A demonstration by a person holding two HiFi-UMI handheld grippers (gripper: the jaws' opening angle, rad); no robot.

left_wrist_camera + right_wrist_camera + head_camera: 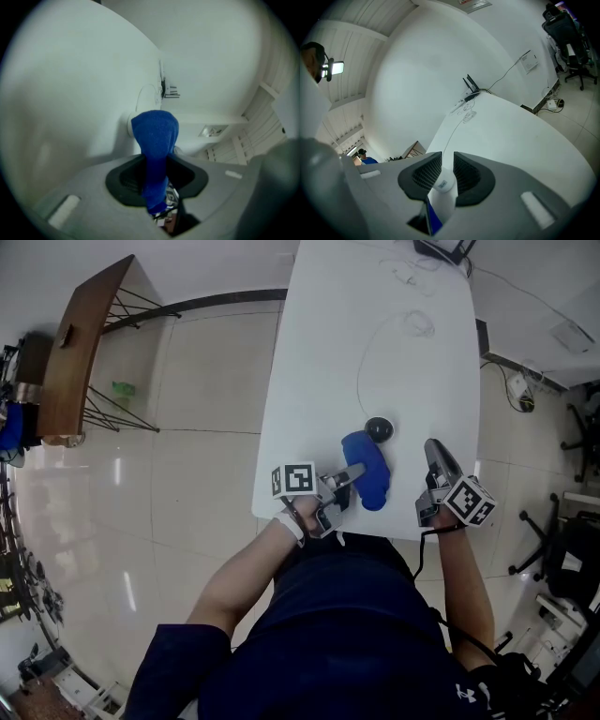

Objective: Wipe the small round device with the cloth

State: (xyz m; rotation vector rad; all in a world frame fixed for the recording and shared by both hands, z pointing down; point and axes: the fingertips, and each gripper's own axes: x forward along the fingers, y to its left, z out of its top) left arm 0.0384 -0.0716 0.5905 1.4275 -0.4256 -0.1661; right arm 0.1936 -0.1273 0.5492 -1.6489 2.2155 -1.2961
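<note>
Pinching a blue terry cloth (pixel 367 470) between its pads, the left gripper (pixel 349 476) reaches in over the near edge of the long white table (pixel 309 381), where the person's bare forearm and dark navy shirt fill the foreground. In the left gripper view the cloth runs straight up through the closed jaws and bunches into a rounded fold just past the tips. To the right, near the same table edge, the right gripper (pixel 447 161) points up the table. Its ribbed black pads stand close together on either side of a small white cylinder with a label (pixel 441 187), which fills the narrow gap between them.

Just past the cloth's far end lies the small round black device (pixel 379 428), flat on the tabletop and a little to the right of the fold. Whether cloth and device touch cannot be told. A thin white cable (pixel 359 371) curves away from the device in a wide loop toward the far end of the table, where a black box with upright antennas (pixel 471 91) stands among more loose white cord. Off the table to the left is a brown wooden table on black wire legs (pixel 80 352), and off to the right a black office chair (pixel 568 44).
</note>
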